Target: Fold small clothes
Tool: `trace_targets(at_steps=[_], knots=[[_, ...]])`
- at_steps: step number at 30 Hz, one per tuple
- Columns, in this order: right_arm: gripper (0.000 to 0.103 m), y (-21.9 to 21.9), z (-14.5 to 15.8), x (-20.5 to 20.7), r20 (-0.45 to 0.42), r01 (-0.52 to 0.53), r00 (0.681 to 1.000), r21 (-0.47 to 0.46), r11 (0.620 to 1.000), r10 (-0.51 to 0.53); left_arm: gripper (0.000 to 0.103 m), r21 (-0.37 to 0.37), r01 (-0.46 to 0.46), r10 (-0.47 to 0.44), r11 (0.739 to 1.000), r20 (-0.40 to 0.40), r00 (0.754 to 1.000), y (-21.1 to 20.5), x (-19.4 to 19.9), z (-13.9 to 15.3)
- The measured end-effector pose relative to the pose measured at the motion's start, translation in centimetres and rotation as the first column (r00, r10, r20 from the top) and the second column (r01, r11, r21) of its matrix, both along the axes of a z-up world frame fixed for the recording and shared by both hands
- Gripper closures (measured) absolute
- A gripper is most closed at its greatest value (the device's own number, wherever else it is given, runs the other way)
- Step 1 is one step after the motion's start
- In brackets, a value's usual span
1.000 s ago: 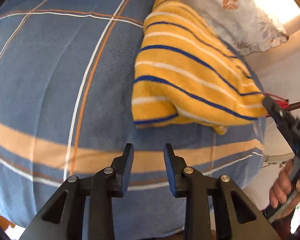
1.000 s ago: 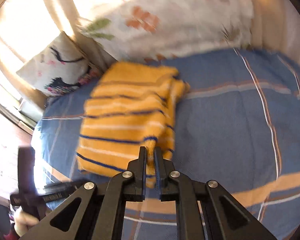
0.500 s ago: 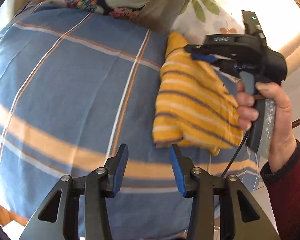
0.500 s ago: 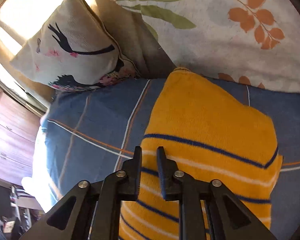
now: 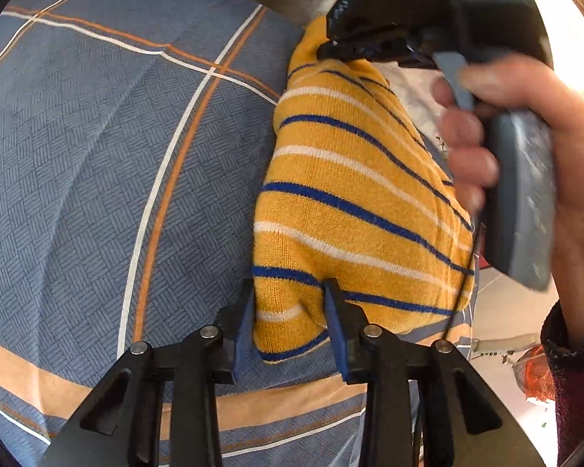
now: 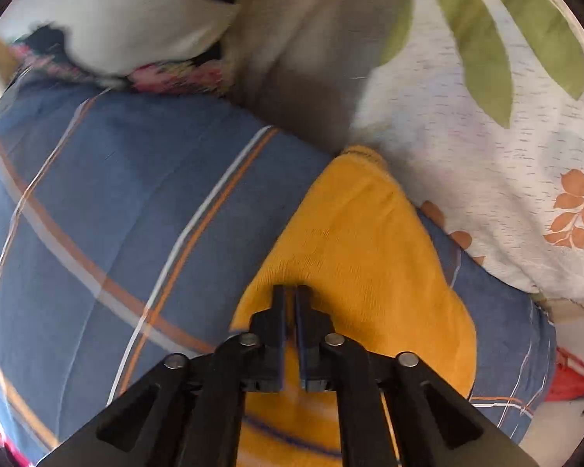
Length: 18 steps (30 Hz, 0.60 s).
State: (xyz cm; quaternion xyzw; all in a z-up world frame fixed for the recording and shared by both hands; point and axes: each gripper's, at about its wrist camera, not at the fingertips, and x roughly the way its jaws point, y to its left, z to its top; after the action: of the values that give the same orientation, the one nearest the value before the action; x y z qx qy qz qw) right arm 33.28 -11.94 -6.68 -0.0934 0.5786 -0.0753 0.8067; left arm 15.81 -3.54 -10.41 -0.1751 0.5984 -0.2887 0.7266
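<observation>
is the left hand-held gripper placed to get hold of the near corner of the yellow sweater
Probably yes. The left hand-held gripper has just been closing, and the sweater corner already sits between its pads. Nothing blocks it; the right hand-held gripper is at the far end.

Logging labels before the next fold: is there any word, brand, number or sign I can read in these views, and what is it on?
None can be read.
Yellow striped garment: stripes only, no tag or print showing.
Right hand-held gripper: its black body in the left wrist view is blurred; no lettering legible.
Leaf-print pillow and blue plaid bedsheet: patterns only.
</observation>
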Motion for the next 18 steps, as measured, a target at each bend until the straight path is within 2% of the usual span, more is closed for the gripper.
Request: trace_targets(at_steps=[1, 4, 7, 10, 13, 16, 18], knots=[[0.102, -0.4, 0.0, 0.3, 0.017, 0.023, 1.000, 0.010, 1.000, -0.024, 0.070, 0.001, 0.011, -0.011, 1.000, -0.002, 1.000, -0.1, 0.2, 0.0], [0.102, -1.6, 1.5, -1.3, 0.073, 0.048, 0.996, 0.122, 0.991, -0.057, 0.069, -0.026, 0.028, -0.029, 0.999, -0.028, 0.999, 0.7, 0.6, 0.5], [0.101, -2.7, 3.8, -5.3, 0.130, 0.055, 0.988, 0.192, 0.980, -0.081, 0.069, -0.020, 0.031, -0.031, 0.999, -0.004, 1.000, 2.6, 0.5, 1.7], [0.093, -4.5, 4.7, -10.9, 0.166, 0.097, 0.975, 0.294, 0.951, -0.150, 0.066, 0.022, 0.025, -0.026, 0.999, 0.058, 0.998, 4.3, 0.2, 3.1], [0.081, -7.2, 3.5, -17.1, 0.171, 0.187, 0.947, 0.400, 0.897, -0.274, 0.065, 0.084, 0.010, -0.021, 0.996, 0.127, 0.992, 5.9, -0.7, 4.5], [0.080, -9.9, 1.3, -23.2, 0.132, 0.303, 0.902, 0.482, 0.822, -0.410, 0.062, 0.146, -0.005, -0.026, 0.989, 0.205, 0.978, 7.1, -0.8, 6.0], [0.079, -11.4, 0.3, -27.2, 0.102, 0.382, 0.861, 0.519, 0.765, -0.499, 0.059, 0.178, -0.010, -0.038, 0.984, 0.261, 0.965, 7.5, -1.0, 6.9]])
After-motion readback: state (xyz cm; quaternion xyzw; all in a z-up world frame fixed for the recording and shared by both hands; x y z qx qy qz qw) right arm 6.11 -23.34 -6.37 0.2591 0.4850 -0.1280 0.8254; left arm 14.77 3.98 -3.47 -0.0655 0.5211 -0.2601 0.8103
